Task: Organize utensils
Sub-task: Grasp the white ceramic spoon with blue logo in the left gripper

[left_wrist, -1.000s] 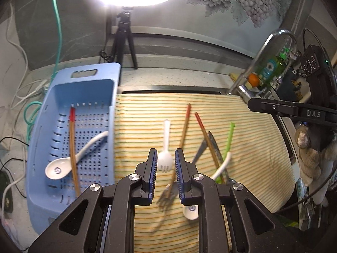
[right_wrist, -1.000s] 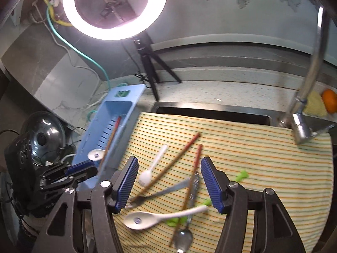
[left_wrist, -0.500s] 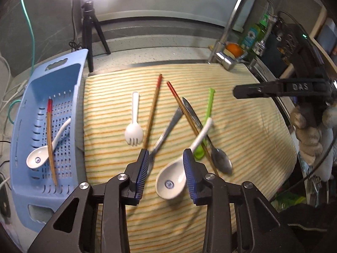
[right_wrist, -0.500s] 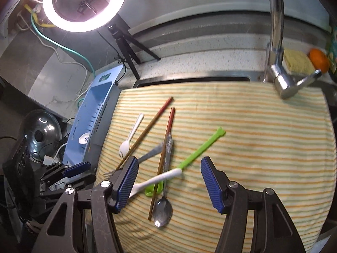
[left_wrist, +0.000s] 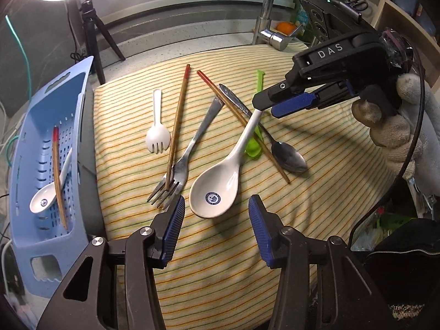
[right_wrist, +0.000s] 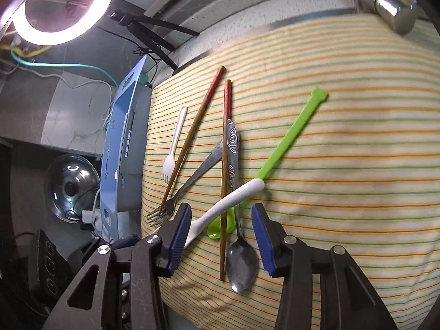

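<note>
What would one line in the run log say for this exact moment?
left gripper: open, over white spoon bowl | right gripper: open, above spoon handle | basket: spoon, chopstick inside

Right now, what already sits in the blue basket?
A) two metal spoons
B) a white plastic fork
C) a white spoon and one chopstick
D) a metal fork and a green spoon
C: the blue basket holds a white spoon with a chopstick lying across it.

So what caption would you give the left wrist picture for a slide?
Open left gripper frames a white ceramic spoon among utensils on a striped cloth, blue basket alongside.
</note>
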{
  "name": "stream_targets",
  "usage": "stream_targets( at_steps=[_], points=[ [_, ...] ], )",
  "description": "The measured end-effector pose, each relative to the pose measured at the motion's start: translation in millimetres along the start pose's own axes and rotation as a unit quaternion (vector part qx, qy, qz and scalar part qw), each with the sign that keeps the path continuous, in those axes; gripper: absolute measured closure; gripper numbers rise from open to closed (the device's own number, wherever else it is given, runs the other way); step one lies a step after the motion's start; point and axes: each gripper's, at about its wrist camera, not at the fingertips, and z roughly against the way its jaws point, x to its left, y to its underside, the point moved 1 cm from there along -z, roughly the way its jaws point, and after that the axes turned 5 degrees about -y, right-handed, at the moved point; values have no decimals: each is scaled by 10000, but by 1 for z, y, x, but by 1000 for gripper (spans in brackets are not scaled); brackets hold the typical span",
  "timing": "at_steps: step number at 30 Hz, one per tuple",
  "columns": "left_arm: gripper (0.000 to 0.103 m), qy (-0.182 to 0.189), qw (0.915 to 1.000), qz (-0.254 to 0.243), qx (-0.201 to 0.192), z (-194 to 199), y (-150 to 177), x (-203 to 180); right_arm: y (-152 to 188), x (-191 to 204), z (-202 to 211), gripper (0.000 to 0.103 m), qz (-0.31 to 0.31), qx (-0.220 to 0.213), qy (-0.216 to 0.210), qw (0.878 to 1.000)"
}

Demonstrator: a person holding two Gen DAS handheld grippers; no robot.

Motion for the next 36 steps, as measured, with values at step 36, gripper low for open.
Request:
stream_targets(
  at_steps=[36],
  points=[
    [87, -137, 9990, -223, -369, -11, 10, -6, -14, -6, -15, 84, -575, 0, 51, 9983]
  ],
)
